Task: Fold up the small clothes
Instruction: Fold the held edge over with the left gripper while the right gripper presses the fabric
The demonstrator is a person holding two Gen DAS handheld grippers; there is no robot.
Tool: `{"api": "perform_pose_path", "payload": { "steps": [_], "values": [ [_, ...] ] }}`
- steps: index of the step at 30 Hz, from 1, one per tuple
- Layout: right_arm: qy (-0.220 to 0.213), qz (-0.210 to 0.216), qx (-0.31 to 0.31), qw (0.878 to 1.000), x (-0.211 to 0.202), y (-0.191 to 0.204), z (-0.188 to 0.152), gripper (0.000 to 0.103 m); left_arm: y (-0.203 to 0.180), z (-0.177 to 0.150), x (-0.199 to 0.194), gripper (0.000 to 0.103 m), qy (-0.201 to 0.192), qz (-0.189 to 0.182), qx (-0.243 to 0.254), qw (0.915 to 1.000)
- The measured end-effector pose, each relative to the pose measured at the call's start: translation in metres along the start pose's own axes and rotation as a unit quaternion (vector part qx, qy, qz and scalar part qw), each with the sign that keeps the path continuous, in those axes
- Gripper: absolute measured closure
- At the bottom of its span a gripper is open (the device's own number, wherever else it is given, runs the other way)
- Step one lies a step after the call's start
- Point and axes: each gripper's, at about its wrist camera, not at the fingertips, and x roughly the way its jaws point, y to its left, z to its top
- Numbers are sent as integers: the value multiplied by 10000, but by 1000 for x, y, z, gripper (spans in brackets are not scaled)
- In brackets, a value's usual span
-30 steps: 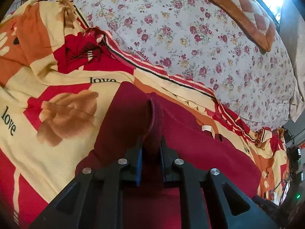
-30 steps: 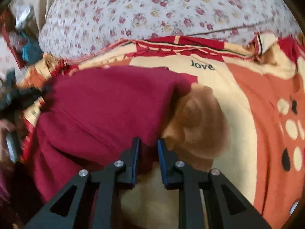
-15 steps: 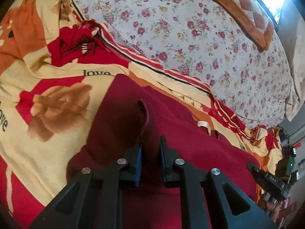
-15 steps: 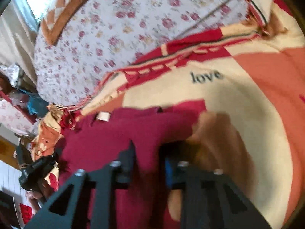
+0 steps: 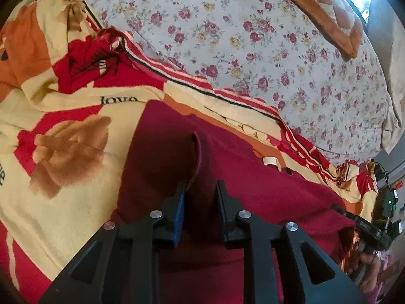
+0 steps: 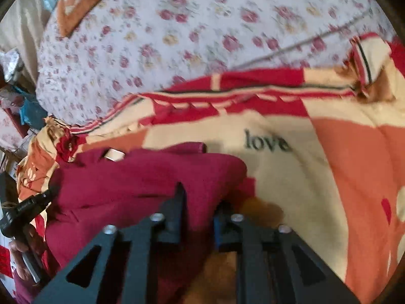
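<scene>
Lying on the "love" blanket (image 5: 63, 177) of the bed, the maroon garment (image 5: 265, 192) has a raised fold pinched in the left gripper (image 5: 200, 190); the right gripper (image 6: 200, 197) clamps its right edge. Beyond spreads a floral bedsheet (image 5: 253, 38).

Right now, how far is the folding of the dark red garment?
Done: the dark red garment lies on the patterned blanket, seemingly doubled over once. In hand: the left gripper and the right gripper each pinch an edge of it. Left: finish the fold, flatten it, let go.
</scene>
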Motion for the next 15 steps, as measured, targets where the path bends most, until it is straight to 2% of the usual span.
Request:
{"api": "perform_pose_path", "payload": {
  "steps": [2, 7, 10, 12, 14, 15],
  "values": [
    [-172, -58, 10, 9998, -19, 3, -5, 52, -1, 1, -5, 96, -172, 127, 70, 9997],
    [-462, 187, -796, 9956, -53, 42, -28, 53, 3, 3, -4, 92, -192, 222, 19, 9996],
    [-236, 93, -1424, 9895, -42, 65, -46, 53, 7, 0, 3, 92, -59, 363, -49, 9993],
    [95, -424, -1749, 9836, -25, 65, -61, 59, 11, -2, 5, 92, -11, 384, -82, 9992],
    [344, -559, -1698, 9833, -16, 57, -71, 63, 14, -4, 3, 92, 5, 353, -130, 9993],
    [250, -510, -1660, 9845, -19, 52, -75, 64, 16, -5, 1, 92, 0, 326, -174, 9993]
  ]
}}
